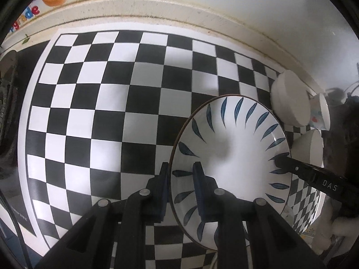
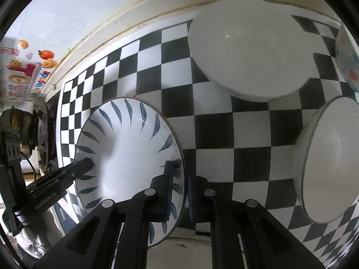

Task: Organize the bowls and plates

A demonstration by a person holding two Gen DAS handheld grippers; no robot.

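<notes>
White ceramic bowl with blue leaf strokes (image 1: 233, 148) is gripped at opposite rims: left gripper (image 1: 180, 174) fingers clenched on one edge, right gripper (image 2: 179, 179) fingers clenched on the other. Bowl is held over the black-and-white checkered surface (image 1: 107, 103), near two plain white bowls (image 2: 249, 51) and a patterned cup (image 1: 319, 112). Risk: thin glazed rim could slip if pulled unevenly, or be knocked into the neighbouring bowls.

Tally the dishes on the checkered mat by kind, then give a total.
Blue-leaf plate: 1
Plain white bowls: 2, the far white bowl and the near white bowl
Patterned cup: 1
Total: 4
</notes>
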